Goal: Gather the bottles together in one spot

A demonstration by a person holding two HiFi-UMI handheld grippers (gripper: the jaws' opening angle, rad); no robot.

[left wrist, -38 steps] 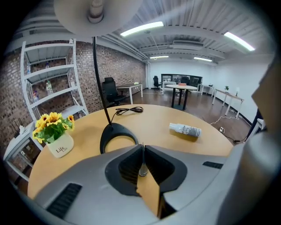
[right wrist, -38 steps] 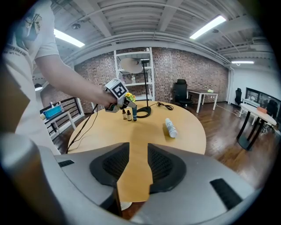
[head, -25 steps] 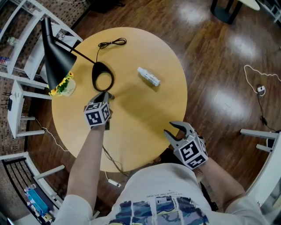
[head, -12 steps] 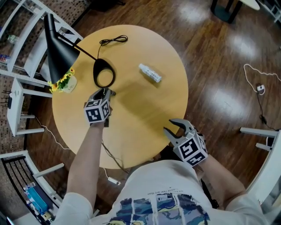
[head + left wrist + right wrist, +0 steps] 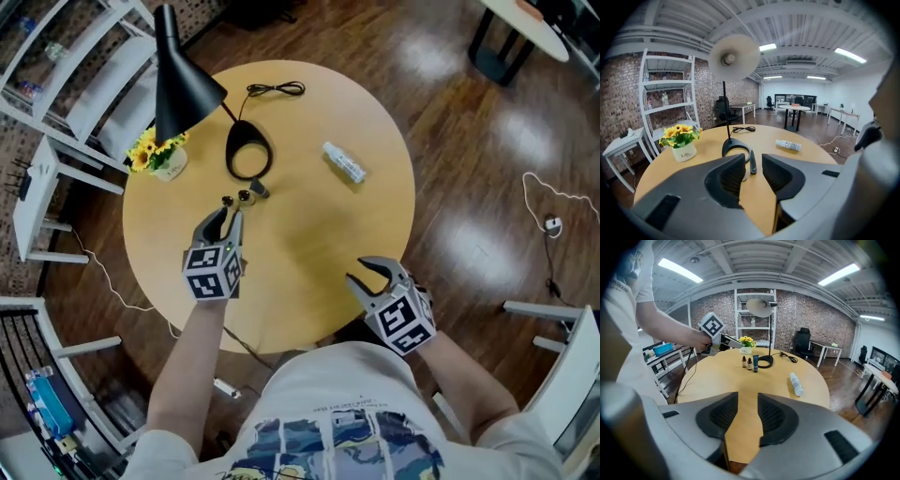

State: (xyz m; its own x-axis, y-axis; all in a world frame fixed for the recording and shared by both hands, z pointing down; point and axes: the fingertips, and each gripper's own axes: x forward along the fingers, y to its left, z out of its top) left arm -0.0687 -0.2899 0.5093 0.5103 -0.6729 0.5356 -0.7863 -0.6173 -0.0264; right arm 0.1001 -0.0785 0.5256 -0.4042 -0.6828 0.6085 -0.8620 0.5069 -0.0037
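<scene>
The left tongs (image 5: 225, 214) have just been opening and stand released and empty, just short of the lamp base (image 5: 232, 150). On the bench (image 5: 309, 234), just on the near side of that base, a first brown bottle (image 5: 227, 200), a second brown bottle (image 5: 244, 196) and a dark tube (image 5: 258, 190) stand upright close together. A white bottle (image 5: 343, 161) lies on its side to the right of the base, apart from it. The right tongs (image 5: 357, 271) are parted and hold nothing, well away from the base at the bench's near edge.
</scene>
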